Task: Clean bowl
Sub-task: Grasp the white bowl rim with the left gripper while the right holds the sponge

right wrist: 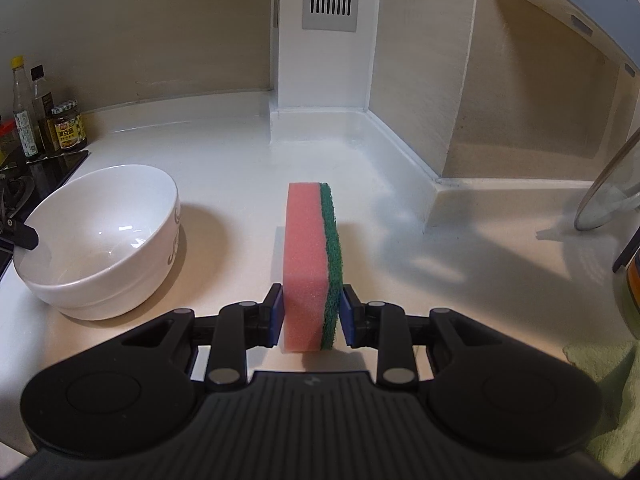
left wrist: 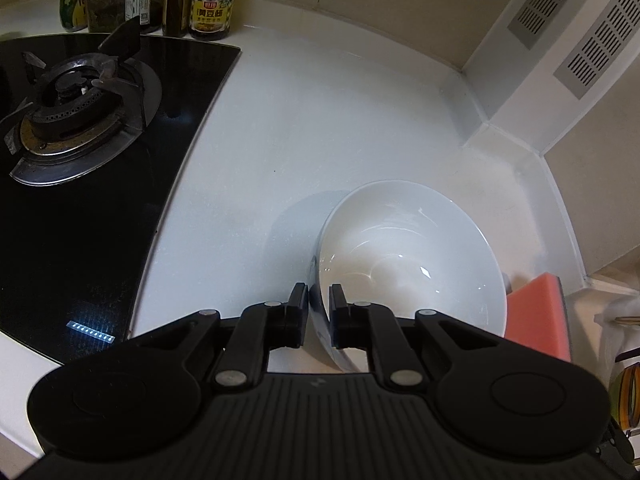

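A white bowl point(left wrist: 408, 256) rests tilted on the pale counter point(left wrist: 300, 140). My left gripper point(left wrist: 318, 304) is shut on its near rim, one finger inside the bowl and one outside. In the right wrist view the same bowl point(right wrist: 100, 232) stands at the left, and a black fingertip point(right wrist: 24, 236) of the left gripper shows at its far-left rim. My right gripper point(right wrist: 312, 312) is shut on a pink sponge point(right wrist: 306, 264) with a green scouring layer, held on edge just above the counter, to the right of the bowl and apart from it. The sponge point(left wrist: 536, 316) also shows behind the bowl.
A black gas stove point(left wrist: 72, 120) lies left of the bowl, with jars and bottles point(left wrist: 212, 4) behind it. A white vented column point(right wrist: 328, 40) stands in the back corner. A glass lid point(right wrist: 612, 192) leans at the right, and a green cloth point(right wrist: 608, 392) lies near right.
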{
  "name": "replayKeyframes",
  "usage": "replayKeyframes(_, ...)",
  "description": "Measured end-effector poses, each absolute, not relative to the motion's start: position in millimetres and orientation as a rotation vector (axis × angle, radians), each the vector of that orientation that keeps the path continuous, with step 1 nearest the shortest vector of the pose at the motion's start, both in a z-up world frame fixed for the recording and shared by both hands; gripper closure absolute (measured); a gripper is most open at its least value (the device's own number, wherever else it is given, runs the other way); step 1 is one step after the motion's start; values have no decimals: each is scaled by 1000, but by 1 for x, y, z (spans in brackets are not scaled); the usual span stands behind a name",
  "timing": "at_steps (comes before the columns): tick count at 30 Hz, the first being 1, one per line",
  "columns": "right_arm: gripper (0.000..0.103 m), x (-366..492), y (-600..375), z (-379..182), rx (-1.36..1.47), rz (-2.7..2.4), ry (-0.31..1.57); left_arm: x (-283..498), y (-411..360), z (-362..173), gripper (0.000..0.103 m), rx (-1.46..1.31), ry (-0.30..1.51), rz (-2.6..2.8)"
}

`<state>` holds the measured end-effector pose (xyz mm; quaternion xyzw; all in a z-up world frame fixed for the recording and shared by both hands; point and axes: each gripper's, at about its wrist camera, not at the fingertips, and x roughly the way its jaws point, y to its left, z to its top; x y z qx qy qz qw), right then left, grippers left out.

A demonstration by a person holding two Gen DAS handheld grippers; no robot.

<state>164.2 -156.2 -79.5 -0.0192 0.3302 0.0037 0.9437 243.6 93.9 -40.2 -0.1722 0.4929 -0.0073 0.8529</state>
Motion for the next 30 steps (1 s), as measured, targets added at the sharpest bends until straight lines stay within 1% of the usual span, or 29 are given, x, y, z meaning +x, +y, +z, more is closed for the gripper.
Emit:
replayKeyframes(10, 78, 171, -154, -78, -37, 9, 678, 245, 84, -41, 93, -272, 1025, -14)
replayKeyframes(24, 78, 175, -151, -77, -41, 18, 686, 247, 82, -41, 93, -259, 1014, -4)
replayKeyframes(30, 78, 175, -151, -77, -40, 21, 687, 245, 87, -42, 93, -300, 1005, -4)
